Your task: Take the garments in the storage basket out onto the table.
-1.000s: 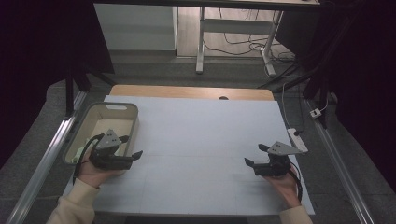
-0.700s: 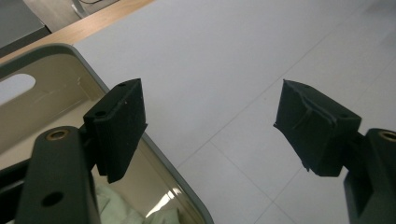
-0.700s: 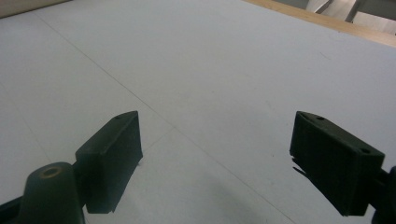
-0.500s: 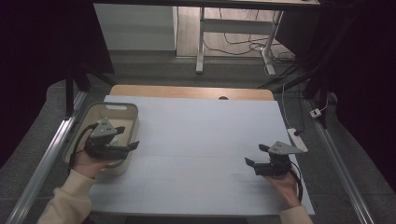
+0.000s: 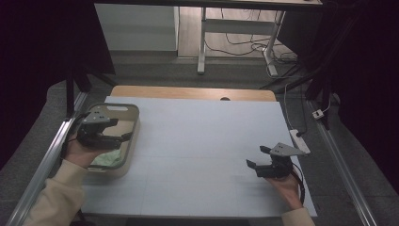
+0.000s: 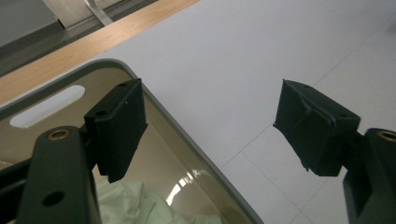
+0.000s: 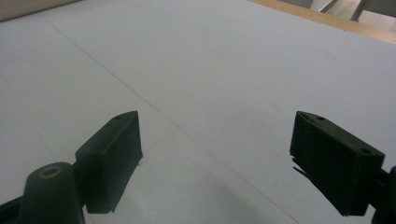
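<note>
My left gripper (image 5: pixel 126 136) hovers over the beige plastic bin (image 5: pixel 133 113) at the table's left, open, nothing between its jaws. In the left gripper view the gripper (image 6: pixel 208 128) straddles the bin's rim (image 6: pixel 196 149), and a pale green cloth (image 6: pixel 135 205) lies in the bin below its left jaw. That cloth (image 5: pixel 109 159) also peeks out in the high view under the hand. My right gripper (image 5: pixel 256 157) rests low over the white table (image 5: pixel 197 141) near its front right, open and empty; in the right gripper view the gripper (image 7: pixel 215 154) has bare tabletop between its jaws.
A wooden strip (image 5: pixel 188 92) runs along the table's far edge. A white power strip (image 5: pixel 299 140) lies just off the right edge. Metal rails (image 5: pixel 42 165) flank the table. Desk legs and cables (image 5: pixel 263 47) stand on the floor behind.
My left gripper has moved left and away from the person, from the tabletop to above the bin. The right gripper has stayed put.
</note>
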Demonstrator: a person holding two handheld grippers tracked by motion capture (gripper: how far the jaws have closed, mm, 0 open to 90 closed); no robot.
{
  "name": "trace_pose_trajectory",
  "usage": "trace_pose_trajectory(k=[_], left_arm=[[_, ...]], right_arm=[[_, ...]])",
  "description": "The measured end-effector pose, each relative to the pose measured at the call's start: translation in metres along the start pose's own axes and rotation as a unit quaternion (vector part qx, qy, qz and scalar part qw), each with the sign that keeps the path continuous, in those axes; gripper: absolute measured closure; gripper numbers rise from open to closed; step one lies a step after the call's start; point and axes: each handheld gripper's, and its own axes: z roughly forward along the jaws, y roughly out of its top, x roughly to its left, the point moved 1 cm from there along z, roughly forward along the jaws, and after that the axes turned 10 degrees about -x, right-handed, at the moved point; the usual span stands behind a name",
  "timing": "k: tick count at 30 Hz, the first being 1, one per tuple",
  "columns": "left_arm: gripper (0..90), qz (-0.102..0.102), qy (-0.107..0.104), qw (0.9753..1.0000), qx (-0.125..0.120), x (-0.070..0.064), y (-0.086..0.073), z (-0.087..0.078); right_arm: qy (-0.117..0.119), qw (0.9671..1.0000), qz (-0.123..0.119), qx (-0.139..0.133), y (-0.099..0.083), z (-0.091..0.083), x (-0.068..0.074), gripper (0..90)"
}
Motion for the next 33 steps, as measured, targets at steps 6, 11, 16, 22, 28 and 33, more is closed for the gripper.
trace_pose_trajectory(k=[6, 11, 16, 22, 28, 33], left_arm=[[24.8, -0.004, 0.015, 0.9997, 0.019, 0.011, -0.003, 0.0], [24.8, -0.009, 0.027, 0.999, 0.033, 0.022, -0.005, -0.003], [24.6, -0.008, 0.038, 0.9981, 0.049, 0.03, -0.005, -0.005], [24.6, -0.017, 0.049, 0.9966, 0.064, 0.042, -0.008, -0.007], [24.6, -0.015, 0.059, 0.9943, 0.087, 0.054, -0.004, -0.008], [24.9, -0.027, 0.068, 0.9912, 0.111, 0.066, -0.009, -0.009]], right_arm=[[0.001, 1.0, -0.003, 0.004, 0.0, 0.001, 0.001, 16.5], [-0.001, 1.0, -0.009, 0.003, 0.0, 0.001, 0.002, 16.5], [-0.001, 0.9999, -0.01, 0.006, 0.0, 0.002, 0.003, 16.5], [0.0, 0.9999, -0.009, 0.006, 0.0, 0.001, 0.002, 16.7], [0.001, 0.9999, -0.01, 0.006, 0.0, 0.002, 0.003, 16.8], [0.004, 0.9999, -0.009, 0.004, 0.001, 0.002, 0.004, 17.3]])
